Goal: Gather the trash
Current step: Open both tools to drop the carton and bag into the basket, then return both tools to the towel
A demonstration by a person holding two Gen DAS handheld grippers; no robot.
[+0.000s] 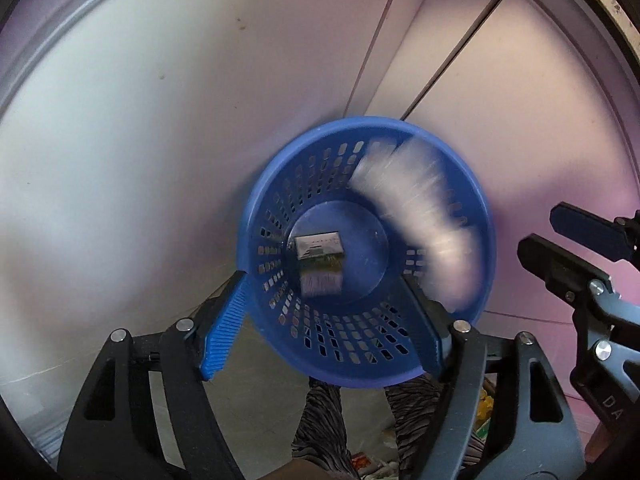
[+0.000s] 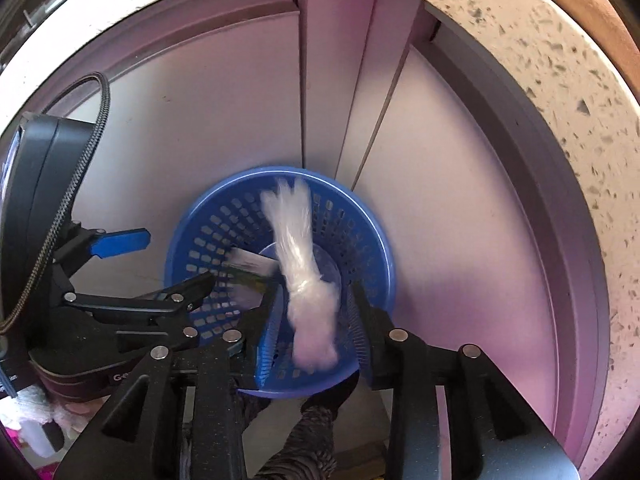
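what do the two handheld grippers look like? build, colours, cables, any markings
Both share one build: black scissor-like linkage arms with round silver pivot pins and blue ribbed pads on the jaws. Left gripper has a black housing, partly readable pale lettering and a braided black cable looping up from it. Right gripper shows no cable in view; in the left view it bears pale letters, cut off.

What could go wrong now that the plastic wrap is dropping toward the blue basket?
The clear plastic wrap is blurred mid-fall over the blue basket; being light, it may catch on the rim. The right gripper, jaws apart, could snag it. The left gripper, straddling the near rim, could tip the basket.
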